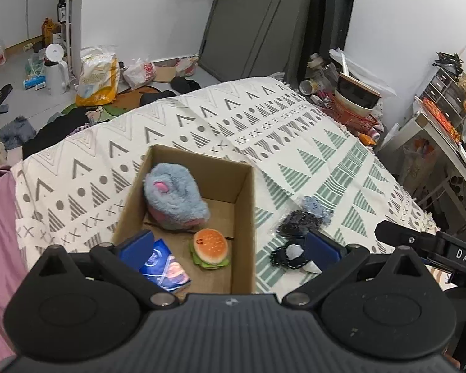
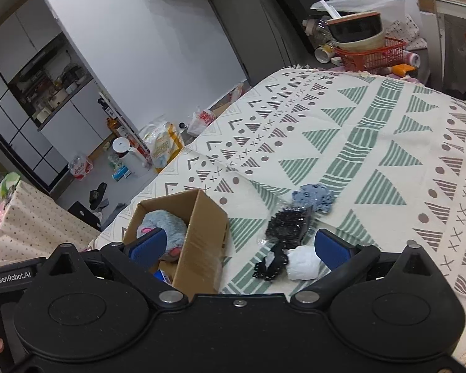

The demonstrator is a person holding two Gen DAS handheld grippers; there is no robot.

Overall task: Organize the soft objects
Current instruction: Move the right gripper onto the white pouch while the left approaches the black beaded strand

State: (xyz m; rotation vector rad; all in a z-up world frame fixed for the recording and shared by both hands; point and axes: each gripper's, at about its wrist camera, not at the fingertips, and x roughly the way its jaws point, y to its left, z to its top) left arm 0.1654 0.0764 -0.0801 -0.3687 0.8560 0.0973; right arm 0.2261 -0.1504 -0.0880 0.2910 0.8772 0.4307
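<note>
Both tongs, left tongs [image 1: 228, 248] and right tongs [image 2: 239, 245], wide open and empty; risk: right snags only the black lace [image 2: 271, 264] at lower centre, dragging the white wad [image 2: 303, 262] off the bed [image 2: 372, 130].

Tissue pack [image 2: 164, 276] behind box wall [image 2: 198, 248]

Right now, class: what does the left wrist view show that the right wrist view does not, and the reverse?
Only the left wrist view shows the burger toy in the cardboard box. Only the right wrist view shows the box's outer side wall. Both show the grey plush, the blue packet and the black lace pieces on the patterned bedspread.
</note>
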